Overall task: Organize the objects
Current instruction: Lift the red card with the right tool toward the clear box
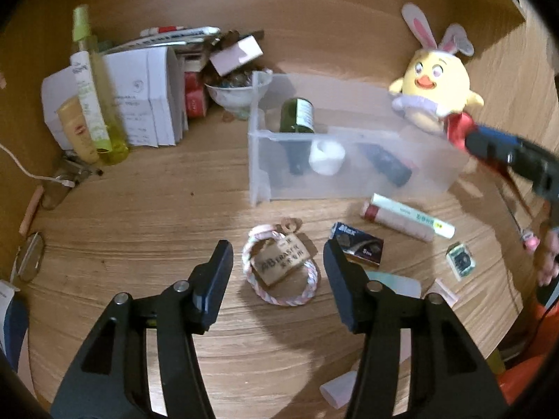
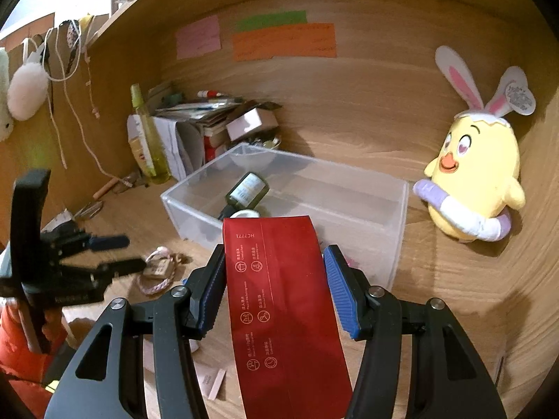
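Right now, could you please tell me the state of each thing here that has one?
left gripper: open, empty, over the braided bracelet
right gripper: red packet between its jaws
clear plastic bin: open-topped, partly filled
dark green bottle: lying tipped inside the bin
chick plush: upright beside the bin
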`<state>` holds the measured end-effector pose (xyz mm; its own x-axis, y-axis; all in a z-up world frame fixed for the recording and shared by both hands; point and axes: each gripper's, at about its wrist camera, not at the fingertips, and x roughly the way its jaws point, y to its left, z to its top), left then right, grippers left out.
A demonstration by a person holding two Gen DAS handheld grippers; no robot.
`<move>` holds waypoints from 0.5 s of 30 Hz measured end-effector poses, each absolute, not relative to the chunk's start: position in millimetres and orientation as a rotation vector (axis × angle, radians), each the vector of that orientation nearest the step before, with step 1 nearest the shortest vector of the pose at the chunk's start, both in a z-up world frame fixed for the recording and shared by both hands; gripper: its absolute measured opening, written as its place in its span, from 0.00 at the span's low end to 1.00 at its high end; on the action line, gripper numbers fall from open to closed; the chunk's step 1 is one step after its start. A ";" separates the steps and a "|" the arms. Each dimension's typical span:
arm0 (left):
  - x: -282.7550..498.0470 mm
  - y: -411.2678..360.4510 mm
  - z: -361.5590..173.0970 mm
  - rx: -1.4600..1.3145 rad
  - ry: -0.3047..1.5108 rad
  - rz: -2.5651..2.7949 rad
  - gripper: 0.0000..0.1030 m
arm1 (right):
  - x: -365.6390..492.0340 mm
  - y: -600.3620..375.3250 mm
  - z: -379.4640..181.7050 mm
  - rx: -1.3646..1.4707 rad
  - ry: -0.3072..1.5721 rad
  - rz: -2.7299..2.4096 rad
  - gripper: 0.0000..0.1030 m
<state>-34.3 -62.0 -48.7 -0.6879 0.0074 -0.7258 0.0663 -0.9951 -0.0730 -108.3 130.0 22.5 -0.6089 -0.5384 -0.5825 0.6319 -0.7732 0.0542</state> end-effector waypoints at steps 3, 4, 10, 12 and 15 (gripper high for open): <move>-38.2 -55.9 -51.6 1.245 0.136 -2.883 0.51 | -112.5 131.9 25.8 0.769 0.201 -2.359 0.50; -39.5 -55.1 -52.8 1.253 0.136 -2.888 0.51 | -113.7 132.7 26.5 0.769 0.196 -2.362 0.50; -55.6 -58.3 -67.3 1.341 0.142 -2.860 0.51 | -119.3 134.1 28.9 0.767 0.200 -2.374 0.50; -57.6 -58.4 -67.4 1.349 0.120 -2.859 0.51 | -121.9 133.1 31.4 0.756 0.204 -2.377 0.50; -63.1 -59.3 -71.5 1.372 0.094 -2.840 0.51 | -125.7 130.0 34.7 0.742 0.208 -2.380 0.50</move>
